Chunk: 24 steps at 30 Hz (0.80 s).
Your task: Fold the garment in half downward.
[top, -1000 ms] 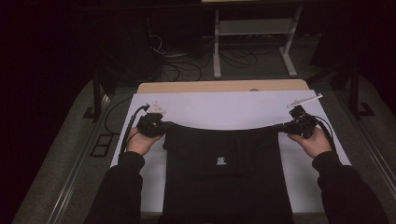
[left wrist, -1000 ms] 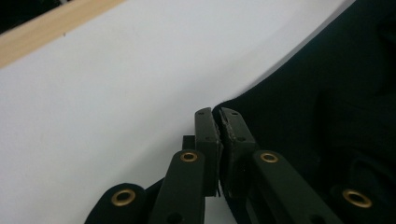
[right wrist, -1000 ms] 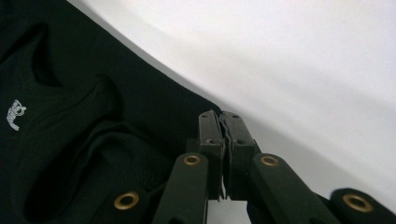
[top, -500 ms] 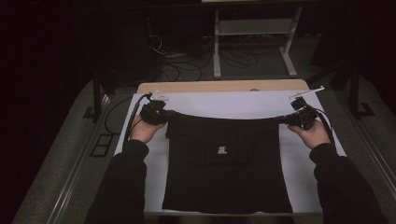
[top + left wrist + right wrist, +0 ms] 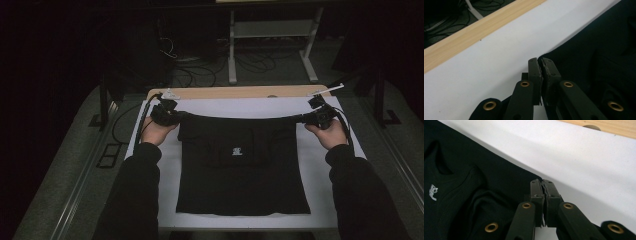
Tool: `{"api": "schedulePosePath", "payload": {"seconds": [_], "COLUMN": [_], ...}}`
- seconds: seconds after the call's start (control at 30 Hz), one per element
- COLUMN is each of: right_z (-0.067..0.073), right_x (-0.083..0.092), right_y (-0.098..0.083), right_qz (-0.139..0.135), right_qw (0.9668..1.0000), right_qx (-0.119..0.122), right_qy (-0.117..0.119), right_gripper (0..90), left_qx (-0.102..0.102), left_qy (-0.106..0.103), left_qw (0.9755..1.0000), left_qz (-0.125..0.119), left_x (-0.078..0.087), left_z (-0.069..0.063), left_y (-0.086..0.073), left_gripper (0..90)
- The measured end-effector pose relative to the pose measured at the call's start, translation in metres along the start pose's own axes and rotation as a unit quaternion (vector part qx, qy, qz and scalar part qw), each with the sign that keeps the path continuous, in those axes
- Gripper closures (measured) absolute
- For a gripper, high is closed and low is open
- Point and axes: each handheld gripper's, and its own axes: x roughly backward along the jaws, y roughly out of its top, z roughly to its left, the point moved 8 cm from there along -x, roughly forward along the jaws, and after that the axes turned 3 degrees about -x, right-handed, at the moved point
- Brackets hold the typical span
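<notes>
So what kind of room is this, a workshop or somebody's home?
Most likely a lab or recording studio rather than a home. A black T-shirt lies on a white-covered table under dim light, loose cables trail over the floor behind it, and a bare metal stand is at the back.

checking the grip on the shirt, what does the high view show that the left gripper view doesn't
High view alone: the whole black garment spread flat, its far edge stretched between the left tool and the right tool, both hands, the sleeves, and the floor cables beyond the table.

Left gripper view alone: the tool's pads pinched on a corner of the cloth, up close.

Both: the black cloth, the white table cover and the wooden table edge.
</notes>
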Motion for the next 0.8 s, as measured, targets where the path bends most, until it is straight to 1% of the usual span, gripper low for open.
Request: {"api": "schedulePosePath", "payload": {"seconds": [0.2, 0.3, 0.43, 0.53, 0.63, 0.8], "right_z": [-0.004, -0.006, -0.007, -0.009, -0.01, -0.014], "right_x": [0.0, 0.001, 0.004, 0.004, 0.003, -0.006], "right_y": [0.01, 0.016, 0.023, 0.027, 0.031, 0.032], "right_qz": [-0.01, -0.011, -0.019, -0.017, -0.02, -0.016], "right_qw": [0.9999, 0.9999, 0.9998, 0.9998, 0.9997, 0.9998], "right_qx": [0.0, 0.0, 0.0, -0.001, 0.001, -0.005], "right_qy": [-0.007, -0.012, -0.009, -0.012, -0.012, -0.008], "right_gripper": [85.9, 85.9, 85.9, 85.9, 85.9, 85.6], "left_qx": [-0.003, -0.005, -0.009, -0.01, -0.009, 0.005], "left_qy": [0.003, 0.005, 0.008, 0.011, 0.012, 0.006], "left_qw": [1.0, 1.0, 0.9999, 0.9998, 0.9998, 0.9999], "left_qz": [-0.005, -0.006, -0.009, -0.011, -0.009, -0.007], "left_x": [-0.001, -0.001, 0.0, 0.0, -0.001, -0.01], "left_z": [0.004, 0.005, 0.006, 0.007, 0.01, 0.015], "left_y": [0.011, 0.017, 0.025, 0.029, 0.03, 0.025], "left_gripper": [84.8, 84.9, 84.8, 84.8, 84.6, 84.1]}}
